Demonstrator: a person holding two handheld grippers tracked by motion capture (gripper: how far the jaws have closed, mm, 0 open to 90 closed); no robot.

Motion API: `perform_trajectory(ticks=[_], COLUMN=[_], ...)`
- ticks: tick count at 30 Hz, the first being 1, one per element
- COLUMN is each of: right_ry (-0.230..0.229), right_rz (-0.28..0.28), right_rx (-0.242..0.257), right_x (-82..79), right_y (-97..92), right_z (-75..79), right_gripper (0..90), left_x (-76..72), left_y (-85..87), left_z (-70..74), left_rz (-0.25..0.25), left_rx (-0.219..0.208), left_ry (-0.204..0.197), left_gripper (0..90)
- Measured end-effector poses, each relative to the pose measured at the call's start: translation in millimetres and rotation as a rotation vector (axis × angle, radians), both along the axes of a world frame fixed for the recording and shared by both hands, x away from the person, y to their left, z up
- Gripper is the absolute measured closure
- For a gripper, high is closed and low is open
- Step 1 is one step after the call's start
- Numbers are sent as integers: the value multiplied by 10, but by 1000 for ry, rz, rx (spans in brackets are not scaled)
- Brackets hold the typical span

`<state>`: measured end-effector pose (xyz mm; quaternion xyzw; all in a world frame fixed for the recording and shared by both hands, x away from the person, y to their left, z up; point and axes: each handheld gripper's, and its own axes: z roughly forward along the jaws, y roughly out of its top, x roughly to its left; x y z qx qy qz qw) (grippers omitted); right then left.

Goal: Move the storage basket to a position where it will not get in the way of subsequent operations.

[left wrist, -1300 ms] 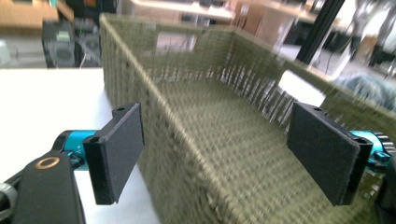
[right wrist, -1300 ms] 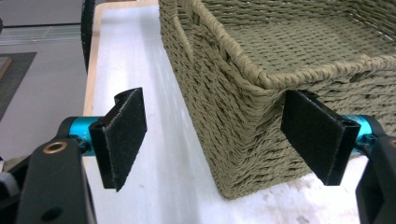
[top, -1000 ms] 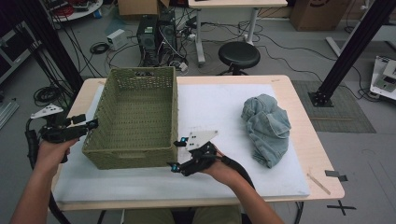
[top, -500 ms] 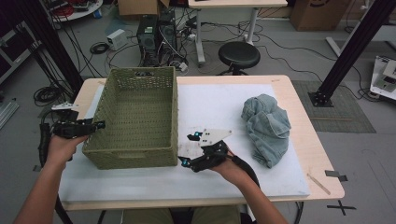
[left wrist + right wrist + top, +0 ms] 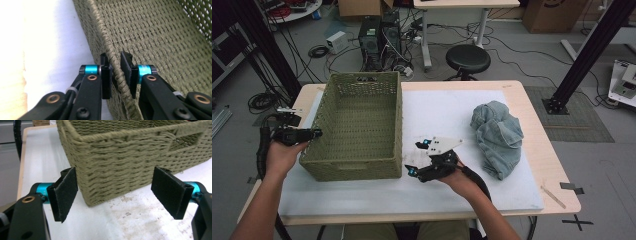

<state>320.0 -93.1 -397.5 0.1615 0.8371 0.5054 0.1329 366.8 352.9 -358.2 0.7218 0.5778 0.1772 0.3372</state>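
White padding covered the table (image 5: 532, 150), w/ the green woven basket (image 5: 357, 125) sitting on its left half. At far left, your left gripper (image 5: 115, 72) had just been closing and pinched the basket's braided rim (image 5: 110, 55). Right gripper (image 5: 120, 195) gaped wide near the basket's front right corner, holding nothing; denim heap (image 5: 497, 135) lay further right. Risk, imo: a one-sided pull could twist or tip the basket, or the rim could slip out.

Right gripper (image 5: 115, 195) jaws stand wide apart facing the woven basket's (image 5: 130, 162) near corner
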Motion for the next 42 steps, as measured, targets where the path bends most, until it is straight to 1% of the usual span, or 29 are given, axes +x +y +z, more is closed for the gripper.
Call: perform_trajectory(ticks=[2,7,9,11,13,15,17,19,20,23,24,25,26,27,32,37,42], right_ry=[0,11,14,16,16,16,18,20,20,25,27,30,29,33,33,39,36], right_rz=[-10,-25,-28,-35,-38,-40,-43,-40,-40,-41,-41,-41,-40,-40,-41,-40,-42], right_rx=[1,2,-2,-5,-6,-8,-9,-11,-11,-14,-15,-16,-17,-20,-21,-21,-24], right_x=[9,27,38,48,55,55,56,60,60,65,68,69,72,71,77,81,92], right_y=[-11,-35,-39,-42,-45,-46,-44,-42,-42,-29,-25,-21,-17,-14,1,6,-1], right_z=[-4,-20,-34,-47,-55,-58,-61,-65,-65,-73,-77,-81,-86,-87,-94,-99,-102], right_gripper=[222,222,222,222,222,222,222,222,222,222,222,222,223,223,223,223,223], left_x=[-20,-129,-197,-266,-326,-347,-426,-472,-472,-536,-571,-571,-594,-594,-610,-569,-499], left_y=[45,157,232,323,417,451,586,663,663,760,820,820,872,872,1035,1137,1216], left_z=[-9,-23,-38,-57,-66,-67,-66,-59,-59,-57,-58,-58,-55,-55,-35,-23,2], left_rz=[-2,6,18,35,54,58,55,66,66,88,104,104,119,119,161,164,153], left_rx=[-20,-28,-40,-64,-80,-81,-83,-85,-85,-81,-81,-81,-82,-82,-77,-73,-73], left_ry=[-7,-26,-40,-56,-62,-65,-66,-65,-65,-69,-71,-71,-74,-74,-74,-78,-83], left_gripper=[803,807,809,812,816,819,819,821,822,822,822,822,822,822,822,822,821])
